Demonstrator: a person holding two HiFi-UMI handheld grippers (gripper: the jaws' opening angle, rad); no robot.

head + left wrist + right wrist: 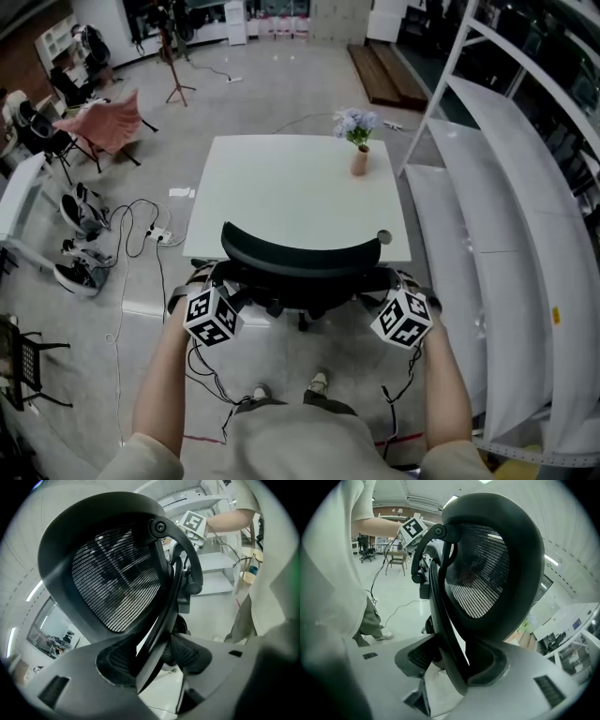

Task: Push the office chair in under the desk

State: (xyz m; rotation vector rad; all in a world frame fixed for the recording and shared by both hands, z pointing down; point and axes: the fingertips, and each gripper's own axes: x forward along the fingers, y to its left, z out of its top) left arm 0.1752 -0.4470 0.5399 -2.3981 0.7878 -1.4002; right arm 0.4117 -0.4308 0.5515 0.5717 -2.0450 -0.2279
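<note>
At the near edge of the white square desk (pixel 300 187), the black mesh-backed office chair (pixel 300 261) is standing, seat apparently partly under. The left gripper (pixel 154 660) and right gripper (pixel 454 660) are each clamping a back strut. Pushing both evenly toward the far side should be steering it straight.

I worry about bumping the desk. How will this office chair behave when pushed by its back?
The office chair likely rolls easily: a caster seems visible beneath it. Clamped on its back frame by the left hand-held gripper and right hand-held gripper, it may swivel if pushed unevenly.
</note>
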